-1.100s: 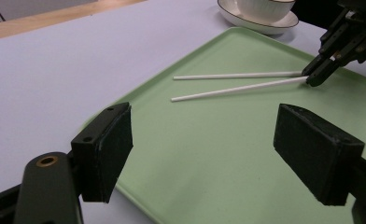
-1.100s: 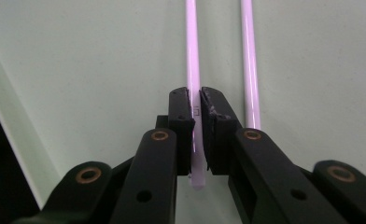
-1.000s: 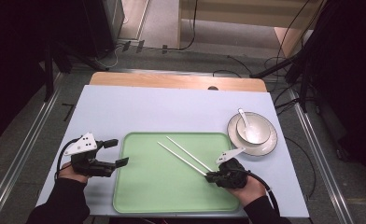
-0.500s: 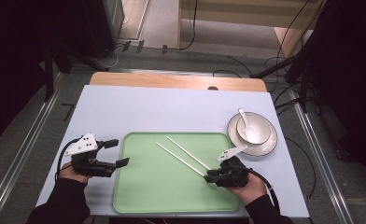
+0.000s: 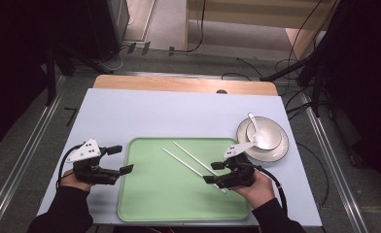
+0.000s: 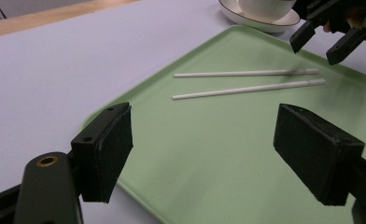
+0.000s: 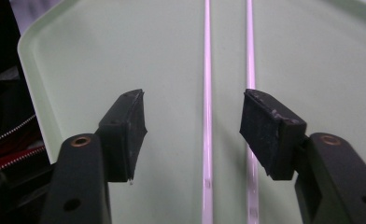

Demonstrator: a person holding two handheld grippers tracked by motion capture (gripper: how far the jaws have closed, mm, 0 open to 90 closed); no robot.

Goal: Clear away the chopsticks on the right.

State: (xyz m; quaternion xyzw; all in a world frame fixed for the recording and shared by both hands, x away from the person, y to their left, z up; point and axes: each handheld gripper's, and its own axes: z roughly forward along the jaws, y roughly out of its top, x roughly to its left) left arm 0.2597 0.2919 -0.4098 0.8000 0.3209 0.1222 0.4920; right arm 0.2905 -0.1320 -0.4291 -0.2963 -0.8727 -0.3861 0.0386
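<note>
Two white chopsticks [image 5: 193,162] lie side by side on the green tray [image 5: 149,208], slanting from its middle toward the near right corner, laid flat as a pair. Right tool [image 5: 215,172] hangs just above their near ends, jaws just spread apart and clear of both sticks, probably to free them. Left tool [image 5: 123,159] waits wide apart at the tray's left rim, gripping nothing. Bowl with spoon [image 5: 253,125] sits on a plate [image 5: 277,150] to the right, on the table [image 5: 154,111].

Open gripper [image 7: 194,128] above two chopsticks [image 7: 207,70] on tray [image 7: 102,56].
</note>
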